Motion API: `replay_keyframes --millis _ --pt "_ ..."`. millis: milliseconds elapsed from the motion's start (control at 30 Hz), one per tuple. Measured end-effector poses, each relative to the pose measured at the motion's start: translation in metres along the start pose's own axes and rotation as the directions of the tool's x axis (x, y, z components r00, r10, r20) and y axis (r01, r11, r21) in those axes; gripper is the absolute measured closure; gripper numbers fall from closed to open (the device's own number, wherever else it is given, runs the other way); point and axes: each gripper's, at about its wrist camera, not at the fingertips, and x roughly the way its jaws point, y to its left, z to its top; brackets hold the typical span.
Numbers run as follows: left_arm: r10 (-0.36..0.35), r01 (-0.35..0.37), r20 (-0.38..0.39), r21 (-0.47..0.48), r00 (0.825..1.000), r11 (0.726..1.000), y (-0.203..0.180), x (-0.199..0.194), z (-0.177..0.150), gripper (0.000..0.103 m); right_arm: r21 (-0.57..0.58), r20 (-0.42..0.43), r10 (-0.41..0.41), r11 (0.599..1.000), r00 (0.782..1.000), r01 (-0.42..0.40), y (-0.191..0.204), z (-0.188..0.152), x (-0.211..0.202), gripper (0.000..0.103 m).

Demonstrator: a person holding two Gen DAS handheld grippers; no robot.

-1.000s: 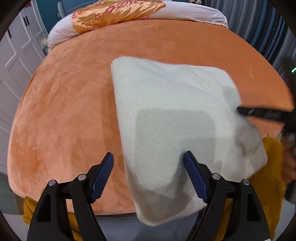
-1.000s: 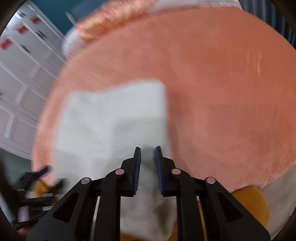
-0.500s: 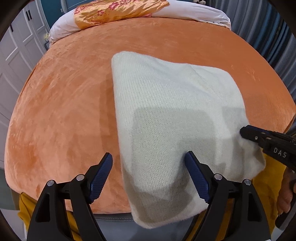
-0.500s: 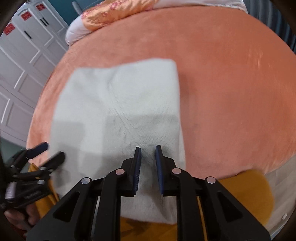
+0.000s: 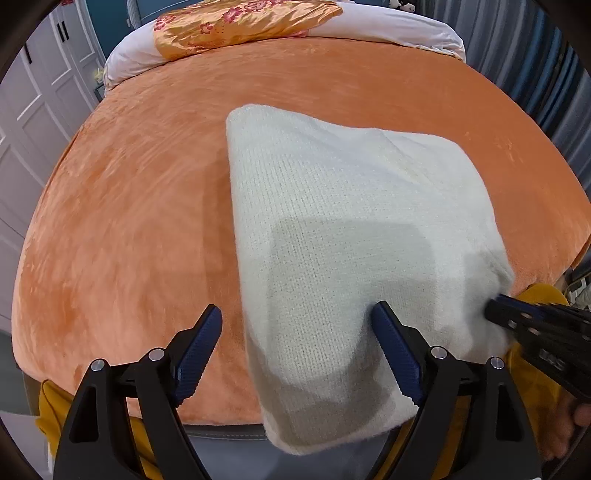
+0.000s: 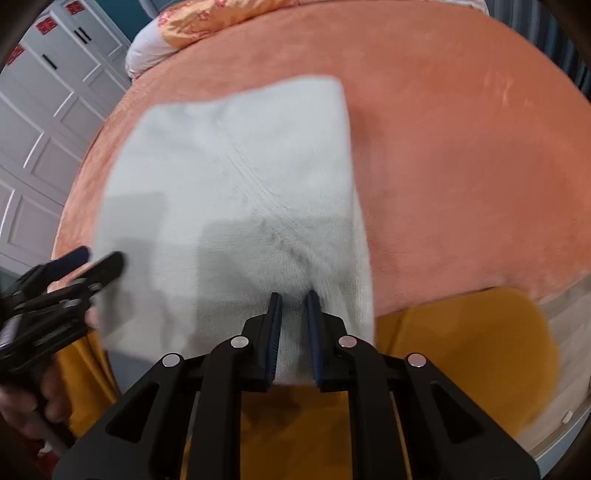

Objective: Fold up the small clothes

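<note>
A cream knitted garment (image 5: 351, 236) lies folded into a rough rectangle on the orange bed cover (image 5: 129, 206), its near end hanging over the bed's front edge. My left gripper (image 5: 299, 328) is open, its fingers astride the garment's near left edge without holding it. My right gripper (image 6: 293, 310) is shut on the garment's near right corner (image 6: 295, 273). The right gripper also shows at the right of the left wrist view (image 5: 532, 325), and the left gripper at the left of the right wrist view (image 6: 74, 266).
A floral orange pillow (image 5: 240, 26) and white bedding (image 5: 388, 29) lie at the far end of the bed. White cupboard doors (image 6: 40, 122) stand to the left. Yellow cloth (image 6: 472, 354) shows below the bed's front edge.
The right gripper, shut on the garment's corner, has pulled nearer and lower, drawing that corner toward the front edge. The left gripper stays open and has barely shifted.
</note>
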Motion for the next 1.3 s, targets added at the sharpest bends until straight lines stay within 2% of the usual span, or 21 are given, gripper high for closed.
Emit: replay_keyframes --millis 233,333,433,500,600,733,767,800,833,867,933,1067,1167,1300 --pt "0.010 -0.010 0.006 -0.012 1.000 1.000 0.000 -0.003 -0.003 0.021 0.026 0.000 0.033 0.999 0.999 -0.033 -0.007 0.005 -0.009 0.091" --pt "-0.008 0.008 0.009 -0.017 1.000 1.000 0.001 -0.008 -0.003 0.021 0.050 0.061 0.066 0.996 0.996 -0.069 -0.005 0.002 -0.031 0.086" --pt "-0.009 0.009 -0.001 -0.017 1.000 1.000 0.001 -0.004 -0.004 0.020 0.061 0.120 0.089 0.993 0.989 -0.097 -0.005 0.011 -0.044 0.086" --pt "-0.011 0.011 -0.004 -0.019 1.000 1.000 0.001 -0.002 -0.005 0.020 0.061 0.116 0.076 0.995 0.990 -0.083 -0.007 0.020 -0.033 0.087" --pt "-0.005 0.005 -0.003 0.001 1.000 1.000 -0.001 -0.004 -0.005 0.020 0.033 0.050 0.025 0.999 0.998 -0.027 -0.007 0.029 0.007 0.091" --pt "-0.006 0.006 -0.012 -0.009 1.000 1.000 0.001 -0.009 -0.005 0.017 0.015 0.071 0.022 1.000 0.997 -0.023 0.000 0.036 -0.009 0.089" --pt "-0.019 0.019 -0.019 -0.030 1.000 0.999 0.003 -0.010 -0.005 0.016 0.015 0.082 0.025 1.000 0.996 -0.027 0.000 0.035 -0.014 0.081" --pt "-0.031 0.030 -0.024 -0.048 0.999 0.998 0.005 -0.010 -0.004 0.016 0.017 0.104 0.024 1.000 0.994 -0.026 0.001 0.034 -0.022 0.056" --pt "-0.051 0.049 -0.035 -0.073 0.998 0.996 0.007 -0.008 -0.004 0.016 0.022 0.130 0.018 1.000 0.991 -0.021 0.000 0.031 -0.029 0.045" --pt "-0.070 0.065 -0.047 -0.094 0.996 0.993 0.009 -0.005 -0.003 0.016 0.026 0.154 0.019 0.999 0.988 -0.024 0.000 0.028 -0.032 0.028" --pt "-0.090 0.080 -0.072 -0.128 0.993 0.989 0.013 0.001 -0.002 0.016 0.019 0.140 0.037 0.999 0.989 -0.040 -0.004 0.025 -0.028 0.025" --pt "-0.155 0.135 -0.081 -0.210 0.985 0.968 0.024 0.007 -0.001 0.016 0.057 0.047 0.066 0.996 0.997 -0.068 -0.014 0.021 0.001 0.025" --pt "-0.181 0.159 -0.080 -0.229 0.980 0.960 0.027 0.012 0.001 0.015 0.109 0.007 0.118 0.987 0.993 -0.118 -0.021 0.017 0.016 0.024" --pt "-0.210 0.184 -0.089 -0.238 0.974 0.954 0.026 0.024 0.005 0.010 0.178 -0.008 0.208 0.963 0.978 -0.203 -0.030 0.022 0.031 0.021"
